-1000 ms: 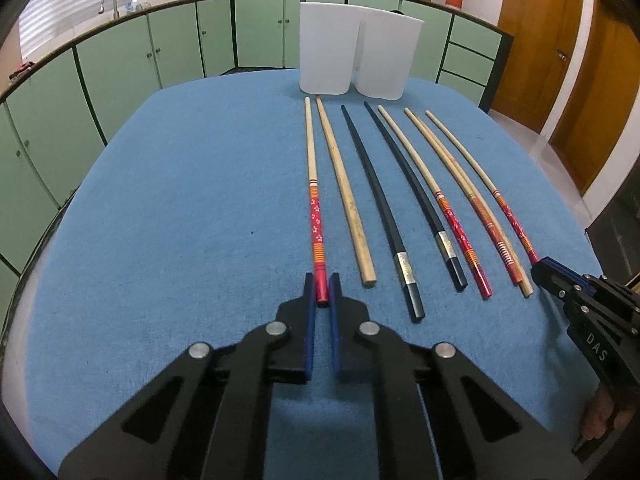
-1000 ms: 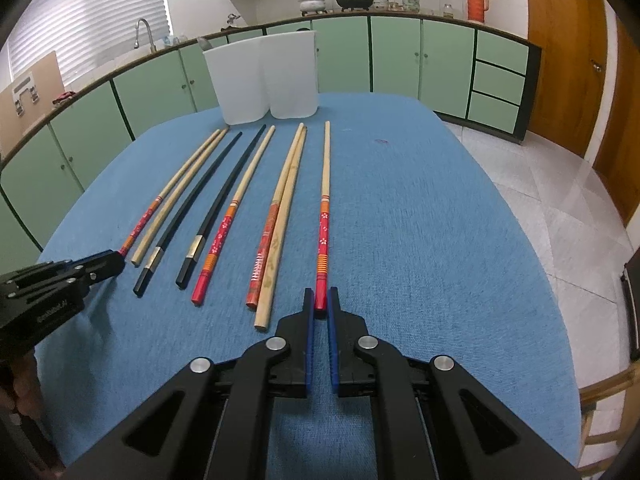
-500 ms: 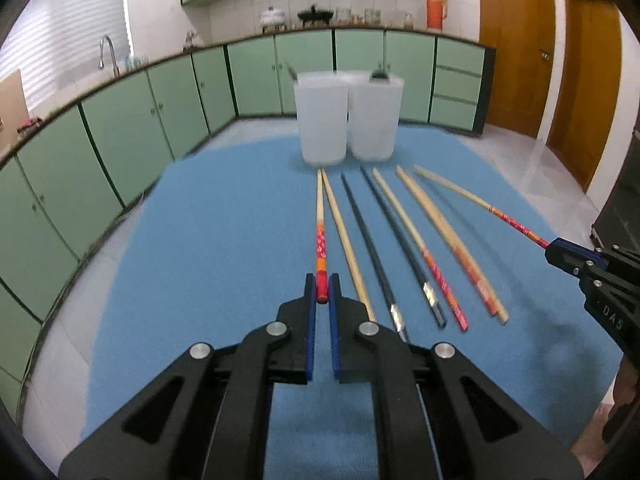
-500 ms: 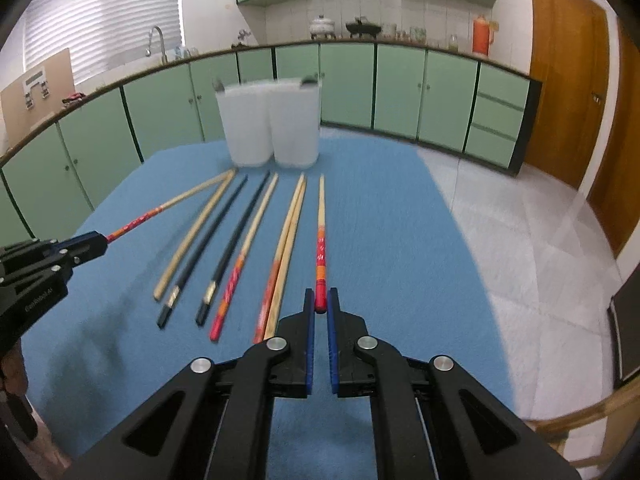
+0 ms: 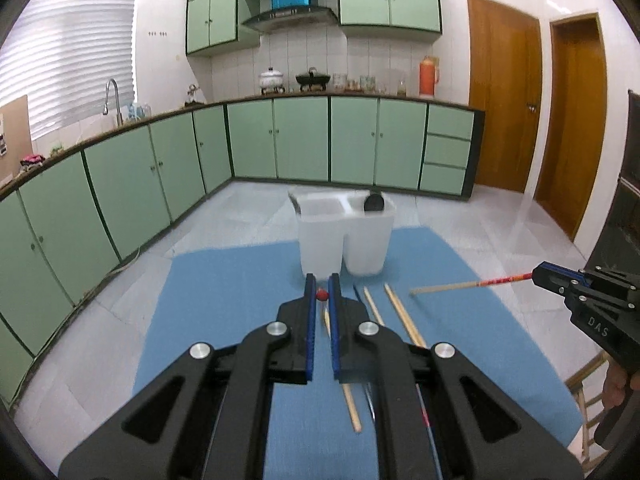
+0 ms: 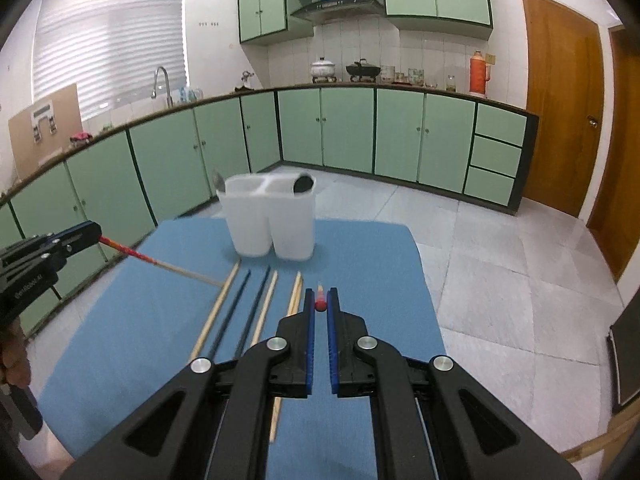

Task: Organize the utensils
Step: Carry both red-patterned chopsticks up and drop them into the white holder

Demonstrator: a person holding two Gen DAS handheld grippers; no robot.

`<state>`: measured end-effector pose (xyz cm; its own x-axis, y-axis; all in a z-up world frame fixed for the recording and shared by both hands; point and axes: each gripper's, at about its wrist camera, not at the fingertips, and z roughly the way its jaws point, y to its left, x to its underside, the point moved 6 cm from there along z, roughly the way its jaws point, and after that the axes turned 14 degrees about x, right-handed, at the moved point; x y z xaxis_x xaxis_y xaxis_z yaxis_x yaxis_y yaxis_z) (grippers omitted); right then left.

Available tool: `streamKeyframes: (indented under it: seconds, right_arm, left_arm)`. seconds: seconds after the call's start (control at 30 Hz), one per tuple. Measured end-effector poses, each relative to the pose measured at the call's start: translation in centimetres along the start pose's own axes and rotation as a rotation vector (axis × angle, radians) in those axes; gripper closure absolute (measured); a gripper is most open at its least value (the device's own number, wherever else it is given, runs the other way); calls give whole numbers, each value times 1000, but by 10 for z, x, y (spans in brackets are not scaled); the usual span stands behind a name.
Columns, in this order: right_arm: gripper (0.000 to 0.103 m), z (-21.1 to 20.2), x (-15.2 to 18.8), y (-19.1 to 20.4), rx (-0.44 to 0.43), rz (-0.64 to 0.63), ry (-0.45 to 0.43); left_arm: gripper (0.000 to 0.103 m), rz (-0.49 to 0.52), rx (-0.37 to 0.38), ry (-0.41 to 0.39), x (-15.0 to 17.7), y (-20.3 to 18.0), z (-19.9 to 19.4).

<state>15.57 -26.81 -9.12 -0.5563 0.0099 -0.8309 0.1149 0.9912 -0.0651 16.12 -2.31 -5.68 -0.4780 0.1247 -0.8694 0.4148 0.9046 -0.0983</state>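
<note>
Both grippers have lifted since a second ago, when each was down on the blue mat (image 5: 224, 280) pinching the red end of a chopstick that lay flat in the row. The left gripper (image 5: 321, 286) is now closed narrow on the red butt of its chopstick (image 5: 321, 294), seen end-on between the blue pads; the right wrist view shows that stick (image 6: 160, 263) raised at the held end, its pale tip slanting down toward the mat at about 9 o'clock of the row. The right gripper (image 6: 320, 300) is likewise closed narrow on a second red-ended chopstick (image 6: 319, 304); from the left view that stick (image 5: 472, 284) runs out at 3 o'clock, its pale tip low over the mat. Whether either tip is touching the mat cannot be told. Both views have tilted up, so the kitchen now fills the upper frame. The remaining chopsticks, two pale (image 6: 216, 308) and two black (image 6: 256, 308) among them, lie undisturbed on the mat. The white holder (image 6: 272, 220), two compartments side by side, stands at 12 o'clock beyond the row, with something dark at the rim of its right compartment. Judgement: the matching red pair is picked up and the carry to the holder is under way; each stick must be swung upright before insertion, and a grip at the extreme end risks pivoting.
</note>
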Motion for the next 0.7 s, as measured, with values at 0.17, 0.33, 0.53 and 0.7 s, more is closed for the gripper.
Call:
streamKeyframes:
  seconds: [0.17,0.33,0.53,0.7]
  right_arm:
    - [97,1,-32,-3,-14,3,-24]
    - [98,7,-57,0,-41,-19,-26]
    - [98,14,-76,6,-73,-32,-21]
    - [98,12,-90,8,-88,-36,-45]
  left_arm:
    - [98,-20,16,-25,-24,4,9]
    - [98,-52,31,-34,-38,11,15]
    - [98,-55,38,-61,-53,17,12]
    - [98,-59,42,-92,-67,21,6]
